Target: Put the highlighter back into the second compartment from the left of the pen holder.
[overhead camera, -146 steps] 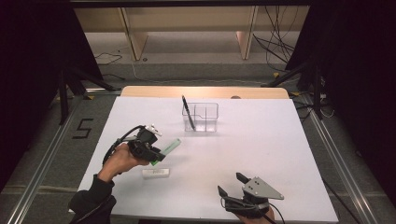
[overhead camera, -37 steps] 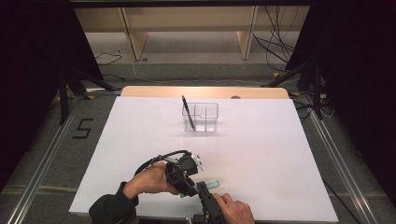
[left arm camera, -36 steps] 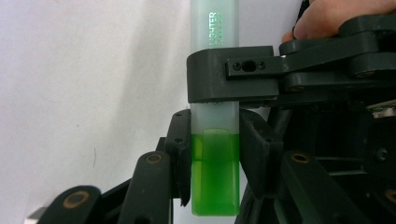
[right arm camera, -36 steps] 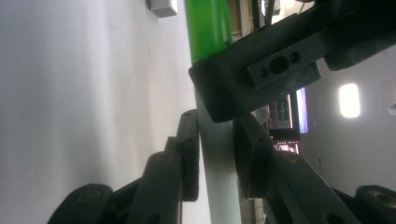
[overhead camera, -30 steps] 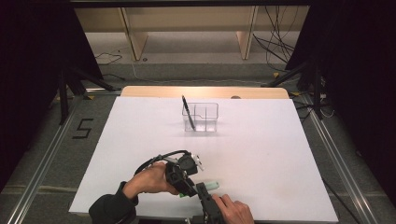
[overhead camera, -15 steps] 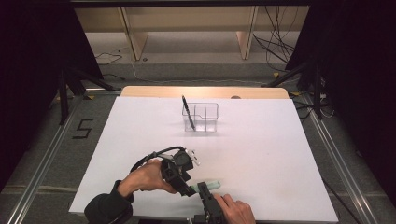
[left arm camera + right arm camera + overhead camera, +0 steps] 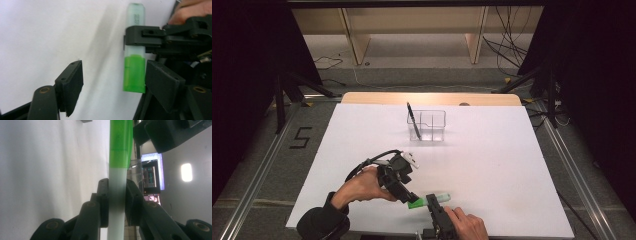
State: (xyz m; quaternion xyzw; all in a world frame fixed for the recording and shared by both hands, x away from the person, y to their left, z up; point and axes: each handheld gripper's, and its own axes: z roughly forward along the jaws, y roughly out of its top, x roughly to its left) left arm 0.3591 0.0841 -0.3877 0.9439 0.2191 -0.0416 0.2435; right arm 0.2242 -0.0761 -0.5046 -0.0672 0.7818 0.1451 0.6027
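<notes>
- Because the right gripper (image 7: 432, 201) was clamped on the pale barrel of the green highlighter (image 7: 428, 201), the pen lay steadied low over the table (image 7: 492, 165) near its front edge, probably so its green cap could be pulled.
- While the left gripper (image 7: 408, 196) stood with jaws apart beside that cap, it gripped nothing.
- Although the high view placed the clear organiser (image 7: 427, 124) with a black pen (image 7: 413, 120) far back, the left gripper view exposed the gap around the cap (image 7: 134, 73).

High view overhead, facing forward over the white worktop (image 7: 492, 165), both claw views close-up, sharing the green highlighter (image 7: 134, 60) near the front edge.
</notes>
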